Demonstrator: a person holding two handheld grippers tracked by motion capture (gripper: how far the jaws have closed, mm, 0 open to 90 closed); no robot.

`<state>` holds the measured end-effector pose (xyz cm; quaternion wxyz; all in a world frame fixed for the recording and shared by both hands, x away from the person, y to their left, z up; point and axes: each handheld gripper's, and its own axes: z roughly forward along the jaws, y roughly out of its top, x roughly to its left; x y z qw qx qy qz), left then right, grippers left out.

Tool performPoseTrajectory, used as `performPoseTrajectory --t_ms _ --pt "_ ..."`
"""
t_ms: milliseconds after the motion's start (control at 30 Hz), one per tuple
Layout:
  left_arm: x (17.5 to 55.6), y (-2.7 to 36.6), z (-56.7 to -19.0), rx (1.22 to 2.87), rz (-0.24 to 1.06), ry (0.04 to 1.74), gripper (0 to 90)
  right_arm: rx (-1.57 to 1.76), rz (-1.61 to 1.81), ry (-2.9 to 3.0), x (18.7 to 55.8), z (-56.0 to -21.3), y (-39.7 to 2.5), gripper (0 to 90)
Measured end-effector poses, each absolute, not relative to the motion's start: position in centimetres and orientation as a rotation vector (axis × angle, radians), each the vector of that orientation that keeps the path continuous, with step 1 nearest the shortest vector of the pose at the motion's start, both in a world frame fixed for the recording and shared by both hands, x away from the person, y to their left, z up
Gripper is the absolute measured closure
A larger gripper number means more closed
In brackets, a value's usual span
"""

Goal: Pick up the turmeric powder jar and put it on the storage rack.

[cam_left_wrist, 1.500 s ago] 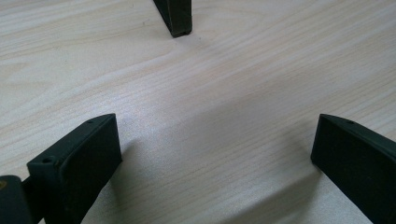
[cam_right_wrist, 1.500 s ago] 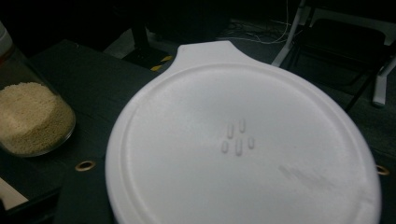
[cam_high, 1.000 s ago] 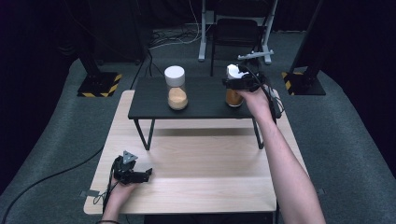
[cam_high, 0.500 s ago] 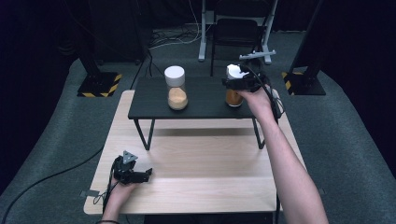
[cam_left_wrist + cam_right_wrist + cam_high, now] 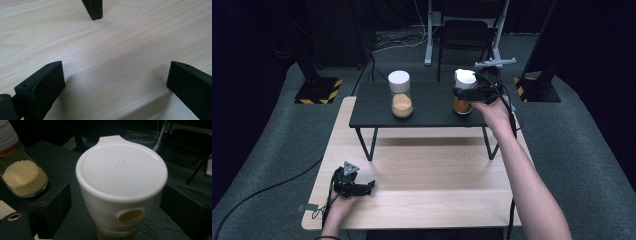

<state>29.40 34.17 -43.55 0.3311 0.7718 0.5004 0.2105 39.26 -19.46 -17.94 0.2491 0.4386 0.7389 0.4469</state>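
- Jars first, from the high view: on the small black table [image 5: 432, 114] that stands on the far half of the wooden table [image 5: 422, 200], a white-lidded jar [image 5: 464, 91] with orange-brown contents stands near the right end, and a second jar [image 5: 401, 93] holding pale grain stands near the middle. The right gripper [image 5: 467, 93] is at the right-hand jar, its jaws on either side of the jar just under the lid. The left gripper [image 5: 362, 188] lies near the wooden table's near-left corner, in the person's hand.
- Left gripper view — the two black jaws stand wide apart over bare wood, grasping nothing; a black table leg [image 5: 93, 8] meets the wood at the top edge.
- Right gripper view — the white-lidded jar [image 5: 121, 185] sits between the two jaws, with a visible gap on each side, so the tongs are released and not clenched on it. The grain jar [image 5: 23, 178] shows at the left edge, well apart.
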Motion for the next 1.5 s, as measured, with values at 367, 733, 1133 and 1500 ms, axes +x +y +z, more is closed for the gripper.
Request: performPoseTrajectory --t_ms 367,733,1133,1500 --pt "29.4 34.2 -43.5 2.018 0.551 1.308 0.9 1.208 1.229 1.992 37.8 -18.4 -21.4 8.0" --pt "29.4 34.2 -43.5 2.018 0.551 1.308 0.9 1.199 1.257 1.976 36.0 -19.1 -23.2 7.9" --pt "29.4 34.2 -43.5 2.018 0.551 1.308 0.9 1.21 1.277 1.964 34.2 -20.8 -24.9 7.9" --pt "29.4 34.2 -43.5 2.018 0.551 1.308 0.9 1.237 1.275 1.956 33.0 -22.4 -26.4 7.9"
